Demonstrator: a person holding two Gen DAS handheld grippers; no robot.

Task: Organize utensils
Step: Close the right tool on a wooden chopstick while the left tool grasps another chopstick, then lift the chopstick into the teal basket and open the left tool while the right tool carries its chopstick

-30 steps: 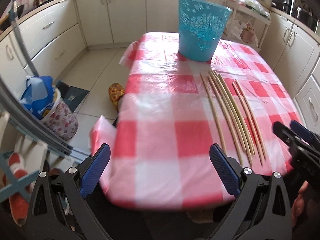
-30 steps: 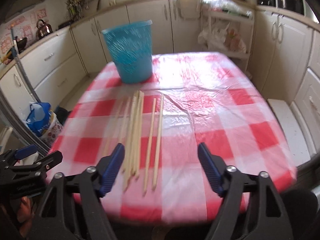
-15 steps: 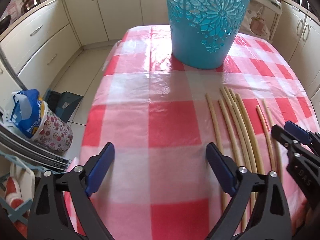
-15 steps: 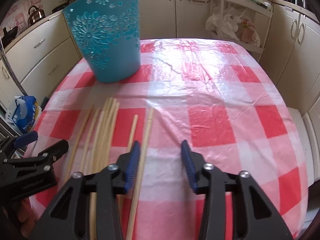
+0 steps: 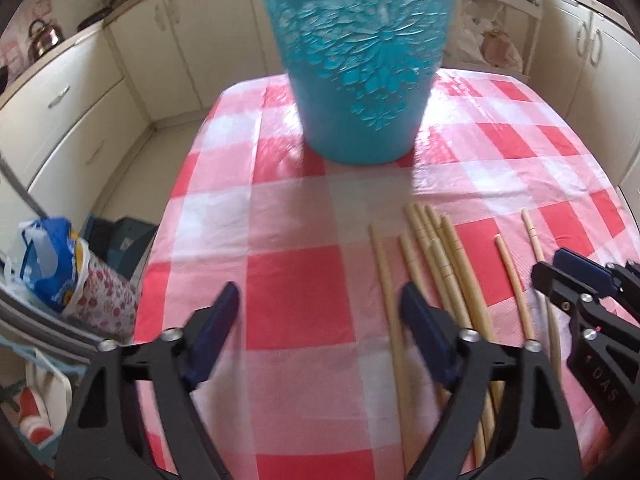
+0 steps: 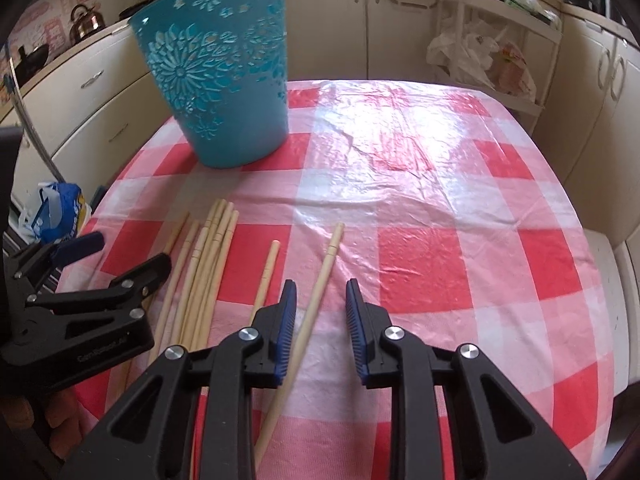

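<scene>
Several long wooden chopsticks (image 5: 440,264) lie side by side on the red-and-white checked tablecloth (image 5: 288,280). A turquoise basket with a flower pattern (image 5: 360,60) stands behind them. My left gripper (image 5: 320,300) is open over the cloth, its right finger beside the leftmost stick. My right gripper (image 6: 320,292) is open but narrow, astride the rightmost chopstick (image 6: 320,280), not closed on it. The basket (image 6: 216,76) and the bundle of sticks (image 6: 204,264) lie to its left.
Cream kitchen cabinets (image 6: 80,92) surround the table. A white shelf rack with plastic bags (image 6: 492,52) stands behind it. A blue bag and a floral bin (image 5: 60,272) sit on the floor at left. The right half of the cloth (image 6: 460,240) holds nothing.
Both grippers moved forward toward the basket and down to the sticks. The right gripper's jaws narrowed around the rightmost chopstick. The left jaws narrowed slightly.
</scene>
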